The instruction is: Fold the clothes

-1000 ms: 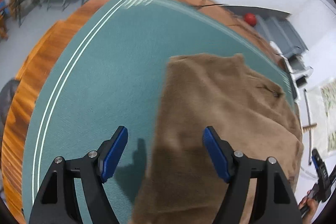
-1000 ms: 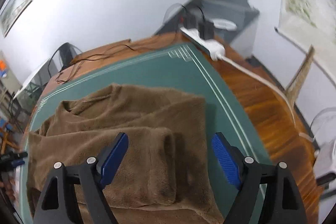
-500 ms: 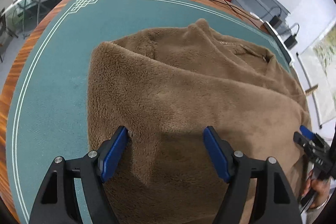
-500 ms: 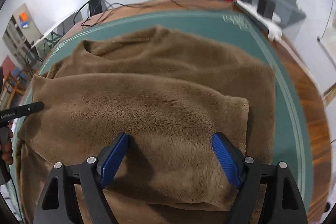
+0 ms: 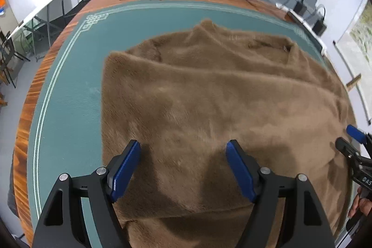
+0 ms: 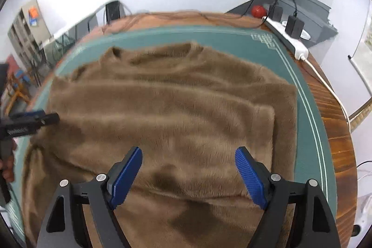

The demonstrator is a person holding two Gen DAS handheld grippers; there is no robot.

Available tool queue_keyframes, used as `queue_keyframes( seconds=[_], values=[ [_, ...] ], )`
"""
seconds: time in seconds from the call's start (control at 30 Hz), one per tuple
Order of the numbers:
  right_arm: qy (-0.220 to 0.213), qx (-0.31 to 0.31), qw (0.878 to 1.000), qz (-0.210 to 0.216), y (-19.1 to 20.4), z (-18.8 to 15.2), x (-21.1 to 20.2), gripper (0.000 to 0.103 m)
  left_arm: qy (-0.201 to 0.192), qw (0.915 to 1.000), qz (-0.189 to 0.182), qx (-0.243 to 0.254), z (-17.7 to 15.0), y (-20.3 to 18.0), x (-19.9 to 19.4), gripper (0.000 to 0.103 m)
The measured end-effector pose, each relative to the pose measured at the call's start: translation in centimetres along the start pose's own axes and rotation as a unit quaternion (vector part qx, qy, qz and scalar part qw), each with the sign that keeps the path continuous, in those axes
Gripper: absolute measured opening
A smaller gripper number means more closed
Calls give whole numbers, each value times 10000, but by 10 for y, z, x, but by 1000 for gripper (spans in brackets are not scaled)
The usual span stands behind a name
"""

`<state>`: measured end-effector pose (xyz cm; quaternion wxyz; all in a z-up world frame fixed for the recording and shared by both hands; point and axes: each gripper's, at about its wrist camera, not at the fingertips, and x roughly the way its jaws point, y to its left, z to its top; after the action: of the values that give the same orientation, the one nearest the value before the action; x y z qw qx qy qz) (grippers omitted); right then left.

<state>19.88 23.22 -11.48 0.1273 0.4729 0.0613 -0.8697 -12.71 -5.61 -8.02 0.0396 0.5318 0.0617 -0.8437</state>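
Whereas a second ago the left wrist view showed mostly green mat (image 5: 67,108) with cloth at one side, one fuzzy brown fleece sweater (image 5: 209,97) now fills it — the left gripper (image 5: 183,169) hangs over its near hem, jaws wide, gripping nothing. From the right wrist, the same single sweater lies flat on the wooden table (image 6: 337,131), collar at the far edge, long axis across the view; the right gripper (image 6: 188,173) — jaws likewise wide, empty.
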Motion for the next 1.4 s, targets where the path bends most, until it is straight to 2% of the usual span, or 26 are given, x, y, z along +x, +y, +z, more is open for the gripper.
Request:
queue_keyframes(
  seconds=[0.1, 0.3, 0.4, 0.53, 0.63, 0.8, 1.0, 1.17, 1.23, 1.3, 1.4],
  values=[
    [338, 45, 9994, -65, -1, -9, 23, 84, 57, 9997, 169, 138, -3, -3, 12, 80],
    [406, -52, 9991, -110, 0, -11, 27, 85, 96, 9993, 304, 181, 0, -8, 14, 82],
    [320, -4, 9995, -22, 1, -12, 11, 85, 59, 9991, 371, 183, -3, -9, -2, 82],
    [172, -26, 9995, 265, 3, -31, -25, 85, 84, 9995, 266, 113, -16, -8, -27, 82],
    [213, -75, 9985, 495, 5, -57, -52, 85, 97, 9998, 164, 101, -34, -6, -46, 82],
    [447, -322, 9959, 718, 10, -112, -86, 85, 254, 9995, -110, 123, -90, -3, -80, 82],
    [737, -730, 9912, 817, 22, -171, -97, 85, 560, 9977, 103, 355, -161, -14, -90, 82],
    [962, -775, 9890, 812, 25, -192, -76, 85, 684, 9969, 323, 216, -197, -20, -73, 82],
    [920, -885, 9891, 735, 28, -196, -72, 89, 718, 9962, 478, 96, -206, -19, -64, 83],
    [876, -980, 9888, 707, 30, -198, -73, 91, 524, 9977, 420, -128, -212, -14, -67, 83],
    [773, -1013, 9892, 722, 30, -201, -80, 91, 456, 9976, 461, -263, -217, -13, -80, 83]
  ],
)
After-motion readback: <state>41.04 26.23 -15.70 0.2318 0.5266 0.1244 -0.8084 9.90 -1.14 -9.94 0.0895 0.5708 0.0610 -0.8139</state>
